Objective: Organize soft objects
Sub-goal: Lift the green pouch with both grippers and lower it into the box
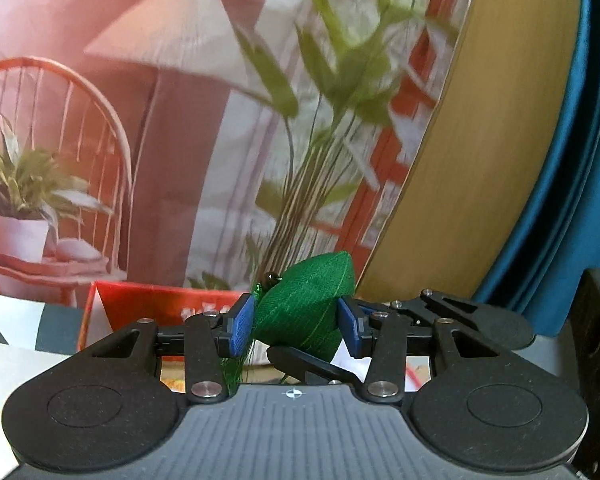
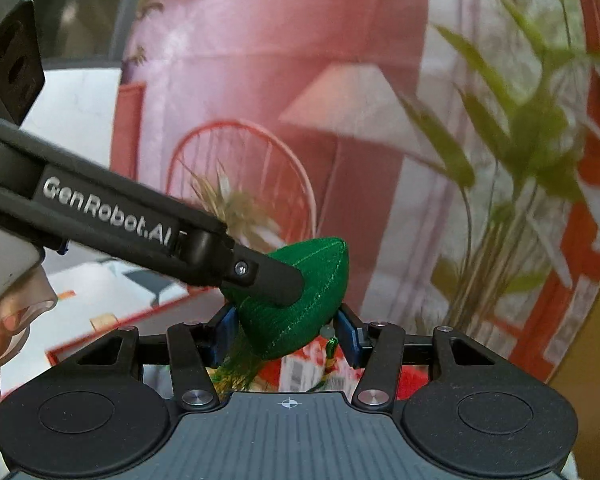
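Both the left gripper (image 1: 296, 320) and right gripper (image 2: 286, 330) clamp one green stuffed pouch (image 1: 306, 304) between them. Beyond it hangs a printed backdrop (image 1: 172, 120) of a pink room; below, a red box (image 1: 140, 304).

green stitched fabric pouch (image 1: 306, 304) sits between both grippers' pads | left gripper (image 1: 296, 320) comes in from 9 o'clock | red cardboard box (image 1: 148, 304) below, around 7 o'clock

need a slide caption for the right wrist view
Both grippers pinch one green stuffed sachet: right gripper below, left gripper reaching in.
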A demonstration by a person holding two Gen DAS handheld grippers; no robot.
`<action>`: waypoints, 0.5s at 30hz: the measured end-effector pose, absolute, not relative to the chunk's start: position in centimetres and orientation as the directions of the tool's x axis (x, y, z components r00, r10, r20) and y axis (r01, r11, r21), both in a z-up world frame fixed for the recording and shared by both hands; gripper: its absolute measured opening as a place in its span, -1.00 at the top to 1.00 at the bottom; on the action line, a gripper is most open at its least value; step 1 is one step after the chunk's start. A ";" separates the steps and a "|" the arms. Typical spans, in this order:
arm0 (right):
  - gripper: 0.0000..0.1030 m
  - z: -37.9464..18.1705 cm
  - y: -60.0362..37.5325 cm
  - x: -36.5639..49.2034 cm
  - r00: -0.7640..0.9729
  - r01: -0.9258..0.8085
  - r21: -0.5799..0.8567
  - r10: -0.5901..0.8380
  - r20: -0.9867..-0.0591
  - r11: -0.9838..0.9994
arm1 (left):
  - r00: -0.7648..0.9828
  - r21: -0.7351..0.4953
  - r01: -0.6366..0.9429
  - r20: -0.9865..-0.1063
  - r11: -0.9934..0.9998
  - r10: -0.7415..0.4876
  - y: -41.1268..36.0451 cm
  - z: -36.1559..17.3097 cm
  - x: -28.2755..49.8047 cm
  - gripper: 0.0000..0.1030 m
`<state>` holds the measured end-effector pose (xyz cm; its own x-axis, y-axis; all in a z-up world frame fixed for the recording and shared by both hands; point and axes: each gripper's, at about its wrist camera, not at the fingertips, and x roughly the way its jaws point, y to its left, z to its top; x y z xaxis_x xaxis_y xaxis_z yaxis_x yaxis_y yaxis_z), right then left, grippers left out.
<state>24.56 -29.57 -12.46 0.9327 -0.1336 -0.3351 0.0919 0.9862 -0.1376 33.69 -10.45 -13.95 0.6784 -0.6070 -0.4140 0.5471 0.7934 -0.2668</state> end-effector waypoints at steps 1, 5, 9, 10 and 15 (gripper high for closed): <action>0.05 -13.0 -29.8 24.8 0.926 0.098 -0.131 -0.138 -0.352 0.987 | 0.674 -0.264 0.544 -0.426 0.796 -0.603 -10.6 -14.4 33.9 0.07; 0.04 -14.8 -30.4 25.5 0.890 0.154 -0.128 -0.194 -0.413 0.980 | 0.677 -0.232 0.527 -0.467 0.818 -0.568 -10.8 -15.6 34.3 0.07; 0.00 -15.7 -31.5 25.3 0.863 0.222 -0.087 -0.237 -0.445 0.971 | 0.696 -0.198 0.495 -0.493 0.846 -0.522 -10.3 -15.9 34.6 0.05; -0.03 -15.8 -31.8 25.2 0.859 0.236 -0.071 -0.242 -0.452 0.969 | 0.700 -0.190 0.487 -0.498 0.853 -0.511 -10.1 -15.9 34.6 0.04; -0.37 -16.0 -31.5 24.4 0.838 0.266 -0.084 -0.273 -0.473 0.960 | 0.730 -0.113 0.457 -0.519 0.882 -0.445 -9.4 -16.1 33.7 -0.28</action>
